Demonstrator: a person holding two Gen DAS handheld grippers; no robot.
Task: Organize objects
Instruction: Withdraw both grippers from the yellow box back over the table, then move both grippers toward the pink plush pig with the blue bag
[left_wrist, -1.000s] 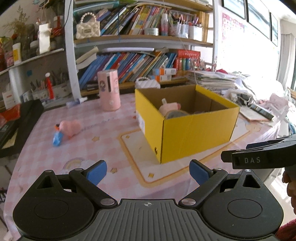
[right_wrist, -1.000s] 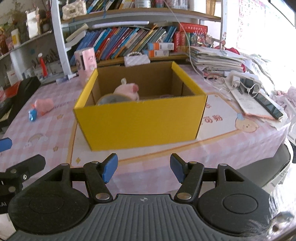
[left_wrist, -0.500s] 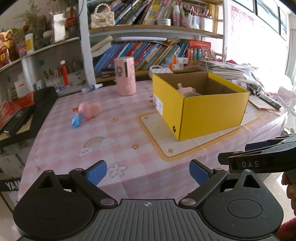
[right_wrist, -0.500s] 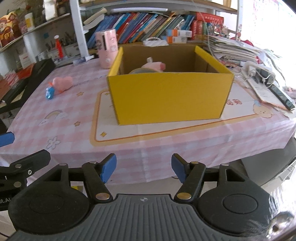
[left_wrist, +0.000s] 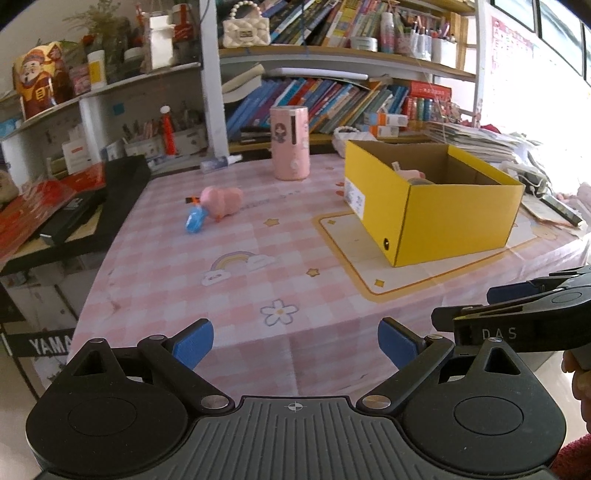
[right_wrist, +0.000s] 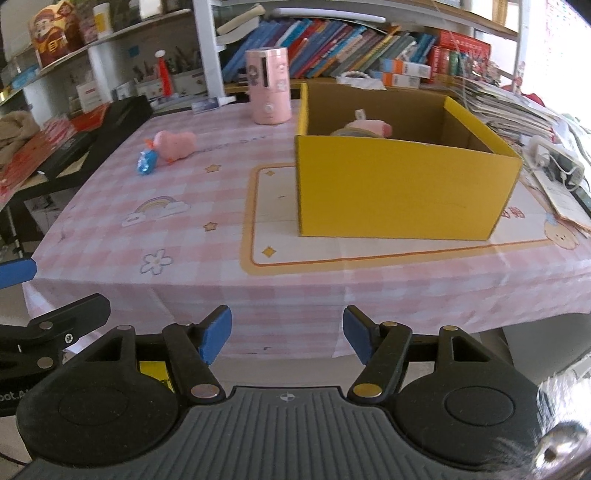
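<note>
A yellow cardboard box stands open on the pink checked tablecloth and holds a pink item and a grey one. A pink plush toy with a small blue toy lies on the table's left. A pink cylinder stands behind. My left gripper is open and empty, off the table's front edge. My right gripper is open and empty, also in front of the edge.
Bookshelves full of books rise behind the table. A black keyboard case lies at the left. Papers, cables and a power strip crowd the right side. The right gripper's body shows at the left view's right edge.
Both grippers have pulled back from the table and away from the box; the table's front edge now shows. Both stay open and empty.
</note>
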